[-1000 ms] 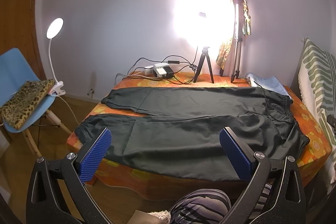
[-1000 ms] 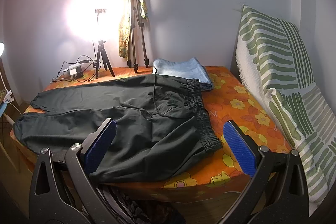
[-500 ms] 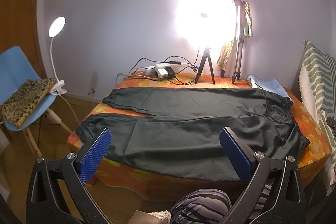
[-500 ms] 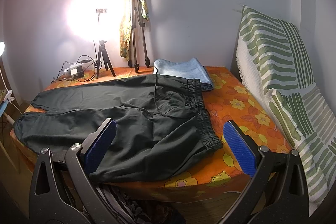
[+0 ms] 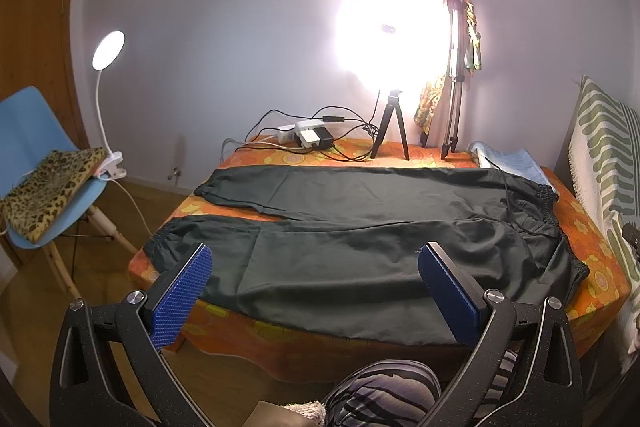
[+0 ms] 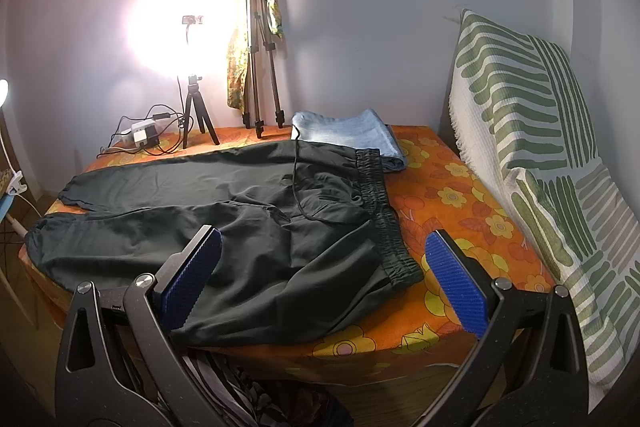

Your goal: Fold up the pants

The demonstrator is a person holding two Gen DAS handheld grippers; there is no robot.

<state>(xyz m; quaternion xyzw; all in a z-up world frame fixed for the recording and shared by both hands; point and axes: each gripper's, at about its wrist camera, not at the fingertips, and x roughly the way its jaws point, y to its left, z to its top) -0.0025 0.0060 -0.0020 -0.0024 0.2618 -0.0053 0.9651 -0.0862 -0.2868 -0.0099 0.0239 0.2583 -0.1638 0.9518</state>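
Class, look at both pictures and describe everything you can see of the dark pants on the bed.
The pants are dark, thin, matte fabric, spread flat and unfolded on the orange flowered bedcover. The gathered elastic waistband lies toward the striped cushion, a thin drawstring trailing across the seat. Both legs run leftward, slightly apart, ending in gathered cuffs. The near edge hangs over the bed's side. Neither gripper touches them.
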